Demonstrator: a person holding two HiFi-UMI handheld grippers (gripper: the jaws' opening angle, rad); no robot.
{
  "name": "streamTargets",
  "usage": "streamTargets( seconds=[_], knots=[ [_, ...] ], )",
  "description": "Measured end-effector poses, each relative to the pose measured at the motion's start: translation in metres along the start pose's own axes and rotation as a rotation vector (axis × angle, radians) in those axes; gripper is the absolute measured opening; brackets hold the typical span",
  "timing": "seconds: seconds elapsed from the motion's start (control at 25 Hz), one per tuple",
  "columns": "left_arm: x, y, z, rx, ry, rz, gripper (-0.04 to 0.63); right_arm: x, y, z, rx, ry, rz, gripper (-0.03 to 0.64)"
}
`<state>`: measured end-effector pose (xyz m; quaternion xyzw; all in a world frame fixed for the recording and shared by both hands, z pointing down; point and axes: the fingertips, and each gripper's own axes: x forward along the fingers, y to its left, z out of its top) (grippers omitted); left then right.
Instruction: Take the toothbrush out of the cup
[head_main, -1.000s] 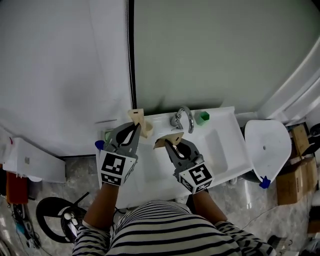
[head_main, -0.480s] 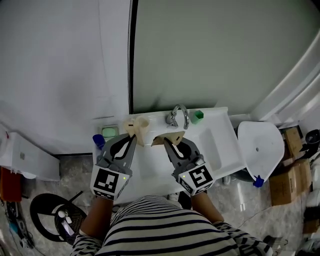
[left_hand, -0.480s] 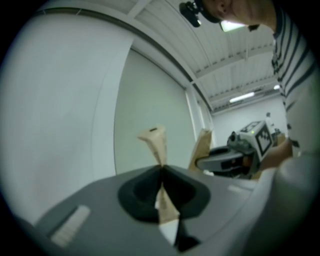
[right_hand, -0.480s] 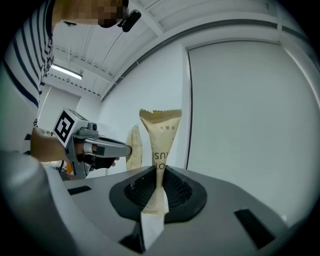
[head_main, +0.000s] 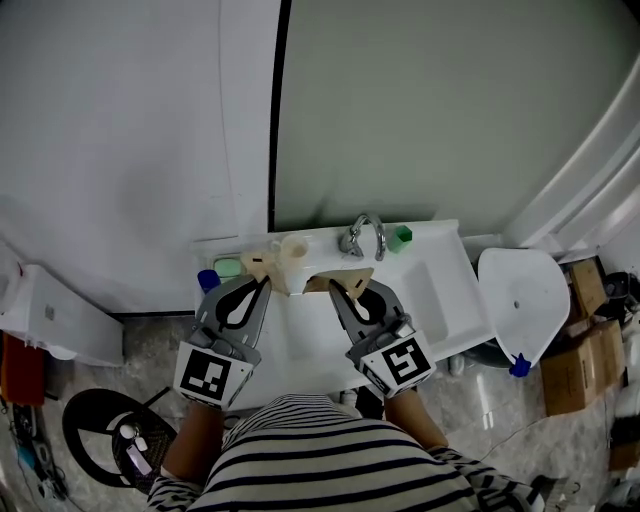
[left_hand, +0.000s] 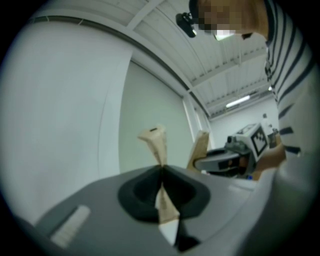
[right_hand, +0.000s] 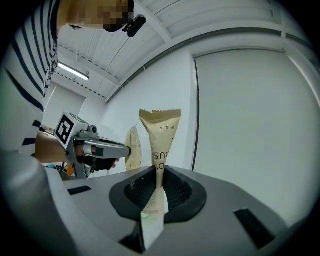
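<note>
Over a white sink (head_main: 440, 300), a packet (left_hand: 156, 142) is pinched by the left hand-held gripper (head_main: 262, 278), a second packet (right_hand: 160, 135) by the right hand-held gripper (head_main: 338, 288). The cup (head_main: 294, 250) is set on the rim beside the tap (head_main: 365, 237).

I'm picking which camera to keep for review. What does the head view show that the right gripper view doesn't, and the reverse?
Only the head view shows the white sink, its tap and the small green container beside the tap. Only the right gripper view shows the ceiling light and the print on the tan paper packet pinched in the right gripper. Both show the left gripper shut on its own tan paper piece, and the grey wall panel.
</note>
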<state>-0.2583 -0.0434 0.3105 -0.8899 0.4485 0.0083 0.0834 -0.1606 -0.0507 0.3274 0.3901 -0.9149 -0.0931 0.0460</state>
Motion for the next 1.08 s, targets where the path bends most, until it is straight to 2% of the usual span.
streamTargets(
  seconds=[0.2, 0.88, 1.08],
  knots=[
    [-0.008, 0.011, -0.009, 0.007, 0.025, 0.005, 0.015, 0.005, 0.003, 0.004, -0.027, -0.008, 0.002, 0.037],
    [-0.004, 0.008, 0.004, -0.034, -0.043, -0.031, 0.015, 0.003, 0.005, 0.022, -0.069, -0.021, 0.001, 0.037],
    [-0.007, 0.010, -0.013, -0.007, 0.014, -0.038, 0.015, 0.004, 0.005, 0.025, -0.063, -0.033, -0.002, 0.037]
  ],
)
